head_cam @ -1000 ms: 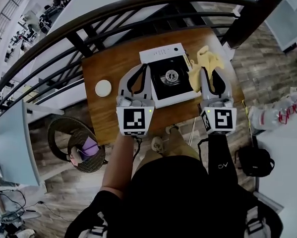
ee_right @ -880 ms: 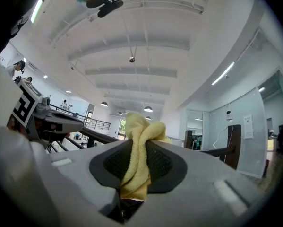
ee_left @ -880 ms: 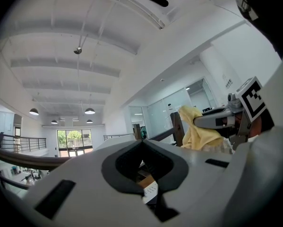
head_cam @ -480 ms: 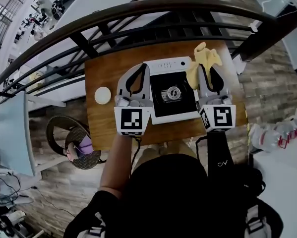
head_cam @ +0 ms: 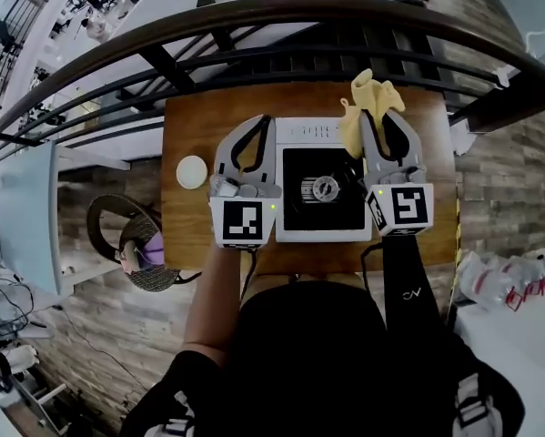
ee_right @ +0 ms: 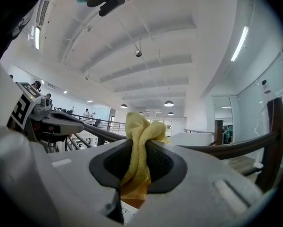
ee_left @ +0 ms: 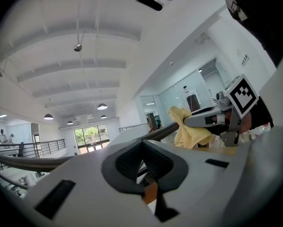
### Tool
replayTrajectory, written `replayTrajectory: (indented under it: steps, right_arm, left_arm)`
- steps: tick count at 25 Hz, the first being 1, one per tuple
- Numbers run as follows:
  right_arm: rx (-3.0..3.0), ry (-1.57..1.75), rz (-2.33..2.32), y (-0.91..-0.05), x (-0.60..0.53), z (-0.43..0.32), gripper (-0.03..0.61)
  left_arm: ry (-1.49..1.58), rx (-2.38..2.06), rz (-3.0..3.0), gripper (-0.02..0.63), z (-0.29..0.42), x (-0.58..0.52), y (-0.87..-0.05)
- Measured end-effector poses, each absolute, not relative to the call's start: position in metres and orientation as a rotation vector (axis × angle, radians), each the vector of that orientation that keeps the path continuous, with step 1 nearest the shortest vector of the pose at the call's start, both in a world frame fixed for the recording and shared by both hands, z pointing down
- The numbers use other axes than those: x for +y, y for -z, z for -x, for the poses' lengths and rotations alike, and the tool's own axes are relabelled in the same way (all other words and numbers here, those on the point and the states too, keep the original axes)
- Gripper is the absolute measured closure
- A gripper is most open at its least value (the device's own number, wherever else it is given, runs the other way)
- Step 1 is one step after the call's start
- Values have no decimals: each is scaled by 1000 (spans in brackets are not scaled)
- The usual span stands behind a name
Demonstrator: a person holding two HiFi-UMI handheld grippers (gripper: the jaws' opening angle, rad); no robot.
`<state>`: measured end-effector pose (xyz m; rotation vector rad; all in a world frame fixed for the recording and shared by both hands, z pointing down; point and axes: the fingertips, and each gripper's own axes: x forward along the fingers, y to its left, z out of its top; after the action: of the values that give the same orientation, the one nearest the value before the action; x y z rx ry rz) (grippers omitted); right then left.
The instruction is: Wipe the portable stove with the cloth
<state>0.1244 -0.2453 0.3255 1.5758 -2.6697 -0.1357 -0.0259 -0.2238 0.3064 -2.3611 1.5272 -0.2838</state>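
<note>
Portable stove (head_cam: 317, 232) sits mid-table (head_cam: 186, 116): white body, black top, burner (head_cam: 325, 188) at centre, vented strip along the far side. Right gripper (head_cam: 379, 121) is clamped on the yellow cloth (head_cam: 368, 98). Its own view shows towelling wedged between the pads, the bunch poking out past the tips. Left gripper (head_cam: 257, 121) flanks the stove's left edge, jaws together on nothing, wood showing through the gap beneath the pads. Key relation: cloth hangs at the stove's far right corner, so the black top lies left of it and back toward the person. The right gripper is the nearer one. Both gripper views look up at the ceiling, so the tips seem raised. Cloth-to-stove contact cannot be told. Likely need: dip the tips, then draw back across the top. A white disc (head_cam: 191, 171) lies on the table, left of the left gripper.
</note>
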Motion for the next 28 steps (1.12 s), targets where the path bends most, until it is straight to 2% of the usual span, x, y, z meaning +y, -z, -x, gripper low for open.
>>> replayTrajectory:
  steps: [10, 21, 28]
  right_arm:
    - [-2691, 32, -1426, -360, -277, -74, 500]
    - [-2659, -145, -1051, -443, -302, 10, 500]
    - [-2541, -292, -850, -498, -303, 38, 500]
  left_arm:
    - [247, 1612, 2429, 607, 51, -257, -331]
    - [281, 1639, 2467, 607, 71, -261, -352]
    - [318, 1605, 2499, 607, 73, -256, -362]
